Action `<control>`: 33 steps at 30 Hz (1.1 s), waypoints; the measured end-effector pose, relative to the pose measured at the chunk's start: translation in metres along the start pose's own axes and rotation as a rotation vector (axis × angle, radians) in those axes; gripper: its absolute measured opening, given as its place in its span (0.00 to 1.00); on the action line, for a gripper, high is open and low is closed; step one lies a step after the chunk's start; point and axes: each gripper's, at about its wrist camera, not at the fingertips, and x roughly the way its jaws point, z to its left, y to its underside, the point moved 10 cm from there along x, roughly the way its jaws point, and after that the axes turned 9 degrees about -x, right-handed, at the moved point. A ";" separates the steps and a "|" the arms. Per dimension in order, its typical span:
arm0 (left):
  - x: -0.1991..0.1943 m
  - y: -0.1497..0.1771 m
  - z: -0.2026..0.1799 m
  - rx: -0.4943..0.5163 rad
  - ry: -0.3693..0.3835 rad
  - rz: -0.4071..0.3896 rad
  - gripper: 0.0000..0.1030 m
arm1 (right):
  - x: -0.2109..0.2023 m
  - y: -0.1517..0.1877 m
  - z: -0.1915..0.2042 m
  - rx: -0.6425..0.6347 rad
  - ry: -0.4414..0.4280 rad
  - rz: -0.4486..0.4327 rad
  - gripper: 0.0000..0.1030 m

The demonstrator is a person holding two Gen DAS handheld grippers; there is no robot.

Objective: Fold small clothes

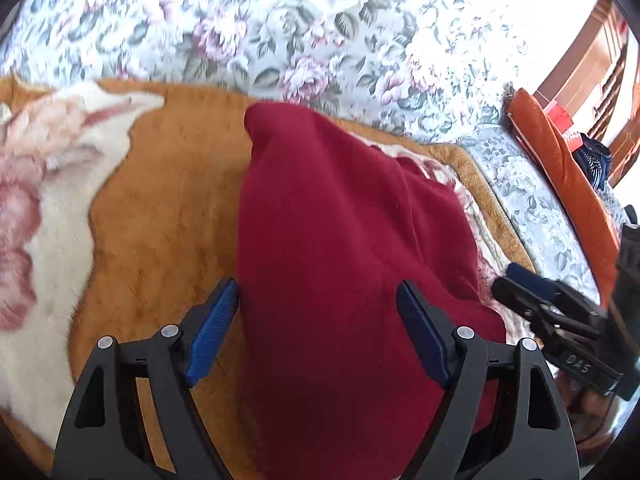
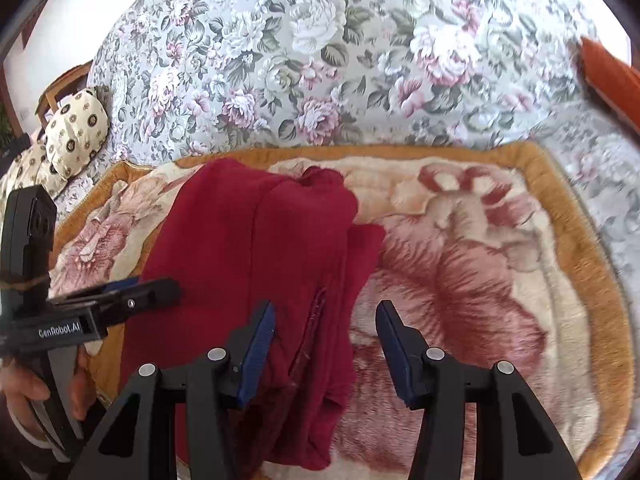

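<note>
A dark red garment (image 1: 344,248) lies partly folded on a plush orange and cream floral blanket (image 1: 160,200). My left gripper (image 1: 318,308) is open, its blue pads on either side of the garment's near end. In the right wrist view the garment (image 2: 256,248) is a long folded strip on the blanket (image 2: 480,248). My right gripper (image 2: 326,332) is open over the garment's right edge and holds nothing. The left gripper (image 2: 160,286) shows at the left of that view, at the garment's left edge. The right gripper (image 1: 516,278) shows at the right of the left wrist view.
The blanket lies on a grey floral bedspread (image 2: 320,60). An orange cushion (image 1: 560,160) stands at the right, with a dark striped item (image 1: 596,160) behind it. Patterned cream pillows (image 2: 72,128) lie at the far left. A hand (image 2: 36,396) holds the left gripper's handle.
</note>
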 end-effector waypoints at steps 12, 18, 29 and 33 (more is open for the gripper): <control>0.001 -0.006 0.004 0.023 0.001 -0.008 0.79 | -0.032 0.018 -0.028 0.109 0.105 -0.025 0.49; 0.001 -0.007 0.006 0.003 0.014 -0.001 0.79 | -0.042 0.029 -0.054 0.080 0.268 -0.009 0.49; -0.001 -0.008 0.004 0.010 0.019 -0.008 0.79 | -0.049 0.036 -0.060 -0.043 0.425 0.010 0.49; -0.004 -0.010 0.004 0.000 0.026 -0.020 0.79 | -0.049 0.037 -0.056 -0.137 0.502 0.033 0.48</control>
